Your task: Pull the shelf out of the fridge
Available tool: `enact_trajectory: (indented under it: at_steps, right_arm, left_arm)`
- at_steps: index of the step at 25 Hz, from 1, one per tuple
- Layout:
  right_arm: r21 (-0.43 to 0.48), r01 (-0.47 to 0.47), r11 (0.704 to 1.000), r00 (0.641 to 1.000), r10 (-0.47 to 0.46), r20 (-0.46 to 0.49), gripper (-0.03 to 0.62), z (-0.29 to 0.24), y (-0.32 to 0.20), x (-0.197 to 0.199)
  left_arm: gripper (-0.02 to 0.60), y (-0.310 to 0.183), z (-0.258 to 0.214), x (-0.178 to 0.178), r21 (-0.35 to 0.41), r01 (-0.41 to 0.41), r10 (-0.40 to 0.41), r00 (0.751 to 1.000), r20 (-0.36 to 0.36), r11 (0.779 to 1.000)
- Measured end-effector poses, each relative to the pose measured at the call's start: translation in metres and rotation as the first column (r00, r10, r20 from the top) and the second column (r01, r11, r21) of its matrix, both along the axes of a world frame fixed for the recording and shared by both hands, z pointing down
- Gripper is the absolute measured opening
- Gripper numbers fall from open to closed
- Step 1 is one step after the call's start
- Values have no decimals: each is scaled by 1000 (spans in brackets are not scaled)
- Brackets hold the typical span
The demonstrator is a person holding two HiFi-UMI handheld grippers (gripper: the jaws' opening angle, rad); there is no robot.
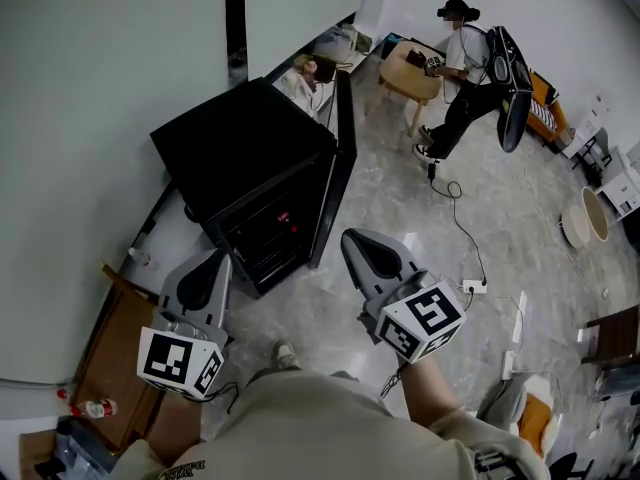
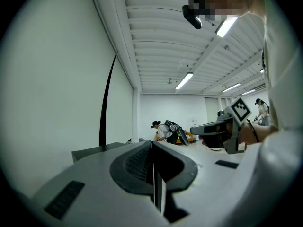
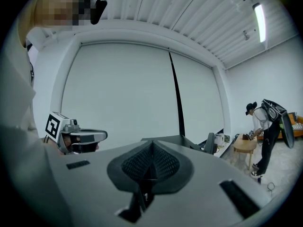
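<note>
A black fridge stands against the white wall, its door swung open to the right. Dark shelves show inside the open front. My left gripper hovers shut and empty just in front of the fridge's lower left corner. My right gripper is also shut and empty, a little right of the door's lower edge. In the left gripper view the jaws meet, with the right gripper beyond them. The right gripper view shows its shut jaws, the fridge top and the left gripper.
A person stands at a small wooden table at the back. A cable and power strip lie on the floor to the right. A wooden cabinet with a bottle is at the lower left.
</note>
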State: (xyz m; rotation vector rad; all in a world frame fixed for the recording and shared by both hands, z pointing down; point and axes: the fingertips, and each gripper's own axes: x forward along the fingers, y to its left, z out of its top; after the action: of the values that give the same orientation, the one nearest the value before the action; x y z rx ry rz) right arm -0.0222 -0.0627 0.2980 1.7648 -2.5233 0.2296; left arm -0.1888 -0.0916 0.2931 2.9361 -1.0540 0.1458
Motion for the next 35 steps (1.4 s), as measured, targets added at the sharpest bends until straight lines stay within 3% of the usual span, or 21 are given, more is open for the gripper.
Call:
enact_trajectory:
  at_steps: [6, 12, 18, 23, 26, 31, 35]
  right_arm:
    - [-5, -22, 1000, 999, 22, 25, -3, 5, -41, -3]
    - [-39, -48, 998, 993, 52, 102, -3, 28, -64, 8]
    - [-56, -65, 996, 984, 73, 164, -3, 54, -84, 26]
    - [-101, -16, 995, 980, 35, 196, -3, 75, -104, 36]
    - [-127, 33, 991, 978, -6, 208, -2, 86, -119, 42]
    - [-152, 107, 982, 967, -67, 247, -2, 97, -141, 55]
    - [-162, 140, 977, 958, -92, 273, -2, 107, -157, 68]
  left_arm:
    - [11, -33, 10, -5, -29, 13, -14, 999, -43, 1000]
    - [12, -54, 24, 2, -95, 29, -42, 989, -143, 995]
    - [12, -68, 58, 21, -148, 41, -61, 989, -137, 988]
    - [12, -75, 84, 40, -260, 38, -83, 984, -161, 965]
    - [12, -84, 90, 49, -289, 75, -131, 975, -179, 954]
    - [12, -95, 95, 63, -340, 148, -232, 948, -220, 929]
    - [14, -101, 98, 63, -394, 236, -365, 884, -292, 888]
